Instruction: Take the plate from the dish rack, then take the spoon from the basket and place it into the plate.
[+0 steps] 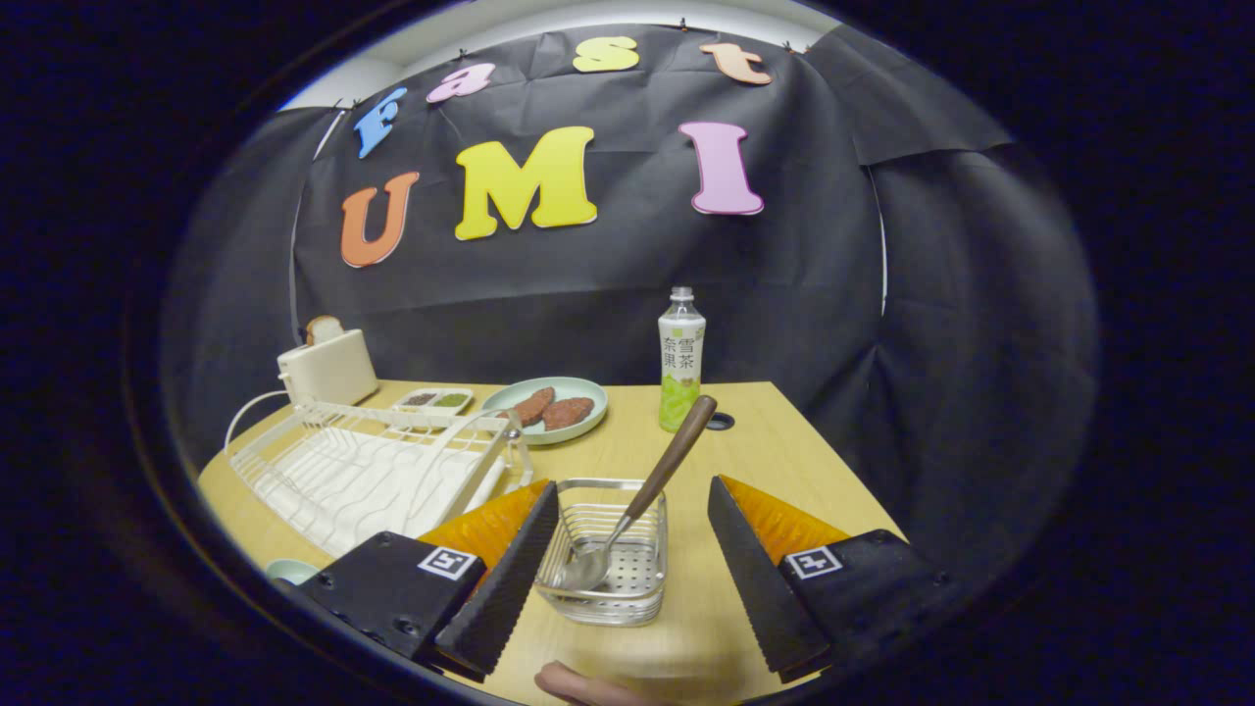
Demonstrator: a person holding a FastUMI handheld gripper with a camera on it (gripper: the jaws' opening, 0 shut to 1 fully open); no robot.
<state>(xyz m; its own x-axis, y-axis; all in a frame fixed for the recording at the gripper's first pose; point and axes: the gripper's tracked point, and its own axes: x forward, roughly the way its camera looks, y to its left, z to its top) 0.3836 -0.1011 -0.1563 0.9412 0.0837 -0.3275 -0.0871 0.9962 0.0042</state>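
We see the gripper [627, 559] with fingers spread wide, grasping nothing. Between the two fingers sits the basket [606, 555], a small metal wire one, standing on the wooden table [765, 461]. The left finger's inner edge runs just beside the basket's left wall; we cannot tell if it touches. The right finger stands apart from the basket's right side, with bare table in the gap.

The spoon [642, 500] rests in the basket, bowl down on the basket floor near its front left, brown handle leaning up and to the right over the back rim, its tip ending in front of the lower part of the bottle [680, 359]. So the spoon lies between the fingers, nearer the left one at its bowl end, with neither finger on it.

The dish rack [377, 466], white wire, lies left of the basket and beyond the left finger. At the near left table edge, beside the left finger's housing, we see a pale green rim [290, 570], possibly the plate, mostly hidden. Beyond the rack: a toaster [328, 366] with a bread slice [323, 327] in it, a small divided tray [433, 399], and a light green dish [549, 408] carrying two reddish-brown pieces. A fingertip [578, 684] of a person shows below the basket, at the near edge.
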